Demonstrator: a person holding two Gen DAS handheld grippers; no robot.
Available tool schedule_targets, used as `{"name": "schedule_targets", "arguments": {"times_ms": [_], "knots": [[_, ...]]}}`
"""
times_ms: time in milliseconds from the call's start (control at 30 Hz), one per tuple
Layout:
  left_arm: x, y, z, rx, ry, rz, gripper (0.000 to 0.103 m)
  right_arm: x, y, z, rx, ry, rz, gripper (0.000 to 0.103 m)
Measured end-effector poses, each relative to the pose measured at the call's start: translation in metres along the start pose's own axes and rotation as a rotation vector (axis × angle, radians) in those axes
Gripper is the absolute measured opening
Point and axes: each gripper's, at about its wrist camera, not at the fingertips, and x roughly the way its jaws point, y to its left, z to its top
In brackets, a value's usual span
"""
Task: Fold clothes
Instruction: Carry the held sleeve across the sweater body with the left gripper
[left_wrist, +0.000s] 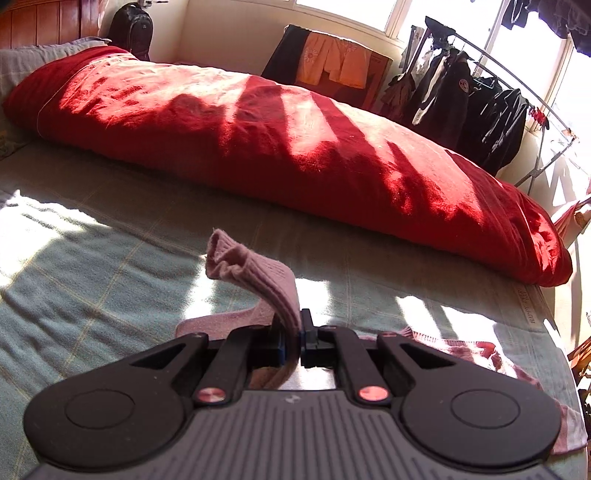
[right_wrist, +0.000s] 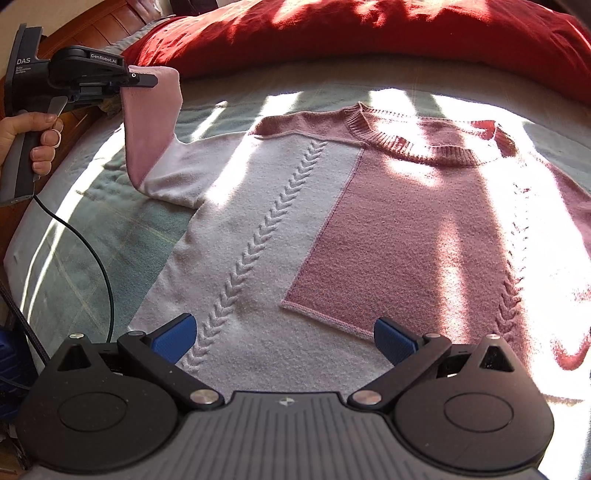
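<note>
A pink and white knit sweater (right_wrist: 388, 229) lies flat on the bed, neck toward the red duvet. Its left sleeve (right_wrist: 151, 125) is lifted off the bed at the upper left. My left gripper (right_wrist: 142, 79) is shut on the sleeve's pink cuff. In the left wrist view the cuff (left_wrist: 251, 269) sticks up from between the closed fingers of my left gripper (left_wrist: 299, 339). My right gripper (right_wrist: 284, 341) hovers open over the sweater's lower hem, with nothing between its blue pads (right_wrist: 175, 339).
A rolled red duvet (left_wrist: 277, 147) runs along the far side of the green bedsheet (left_wrist: 92, 266). A clothes rack with dark jackets (left_wrist: 480, 107) stands by the window. A person's hand (right_wrist: 33, 140) holds the left gripper's handle; a black cable (right_wrist: 99, 266) trails from it.
</note>
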Motion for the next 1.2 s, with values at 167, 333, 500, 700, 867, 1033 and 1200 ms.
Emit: {"name": "schedule_targets", "arguments": {"times_ms": [167, 333, 500, 700, 867, 1033, 1200], "knots": [[0.003, -0.031, -0.001, -0.002, 0.008, -0.056, 0.006, -0.012, -0.022, -0.007, 0.057, -0.010, 0.012, 0.103], [0.004, -0.060, -0.001, 0.019, 0.005, -0.101, 0.006, -0.021, -0.041, -0.013, 0.086, -0.025, -0.001, 0.103], [0.006, -0.087, -0.003, 0.019, 0.011, -0.160, 0.006, -0.029, -0.060, -0.020, 0.132, -0.038, 0.007, 0.103], [0.013, -0.118, -0.009, 0.026, 0.040, -0.225, 0.006, -0.040, -0.077, -0.028, 0.145, -0.044, -0.004, 0.103], [0.019, -0.141, -0.014, 0.040, 0.051, -0.274, 0.006, -0.047, -0.094, -0.034, 0.171, -0.053, -0.019, 0.103], [0.025, -0.163, -0.019, 0.064, 0.064, -0.312, 0.006, -0.052, -0.107, -0.041, 0.194, -0.057, -0.032, 0.103], [0.036, -0.188, -0.030, 0.103, 0.103, -0.344, 0.006, -0.056, -0.114, -0.044, 0.201, -0.050, -0.047, 0.103]]}}
